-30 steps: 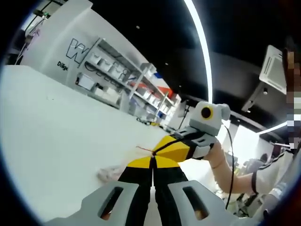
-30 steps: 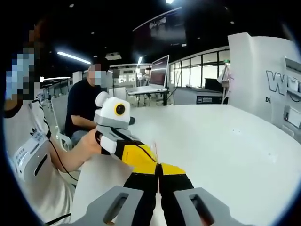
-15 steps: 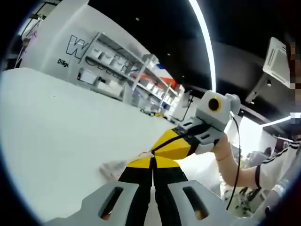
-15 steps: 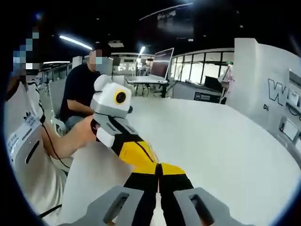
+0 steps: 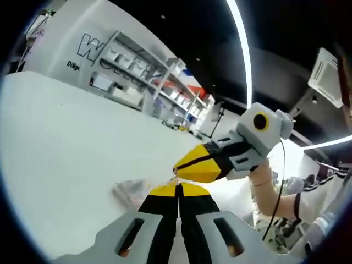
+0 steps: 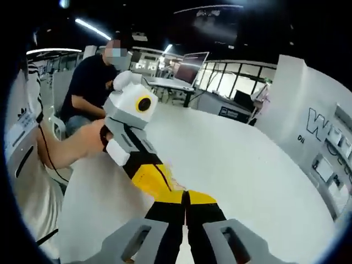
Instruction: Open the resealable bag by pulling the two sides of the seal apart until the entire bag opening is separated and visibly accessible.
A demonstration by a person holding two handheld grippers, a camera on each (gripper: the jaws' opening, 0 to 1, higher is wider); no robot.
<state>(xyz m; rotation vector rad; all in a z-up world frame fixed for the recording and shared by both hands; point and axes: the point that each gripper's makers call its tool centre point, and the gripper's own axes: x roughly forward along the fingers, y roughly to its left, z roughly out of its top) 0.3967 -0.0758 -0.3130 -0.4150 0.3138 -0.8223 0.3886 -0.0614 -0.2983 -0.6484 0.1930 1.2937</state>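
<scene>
Bag (image 5: pixel 132 192) crumpled, translucent, seal pinched by both clenched claws, left claw (image 5: pixel 179 186), right claw (image 6: pixel 186 192).

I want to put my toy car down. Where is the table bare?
The white table is bare on the side toward the shelves. It is crowded by the left gripper and right gripper, both pinching the clear bag.

L gripper (image 5: pixel 177 190) jaws closed, pointing fwd. R gripper (image 6: pixel 185 197) jaws closed too, tips nearly meeting L's. Each gripped by a hand (image 6: pixel 91 144), forearms bare.
</scene>
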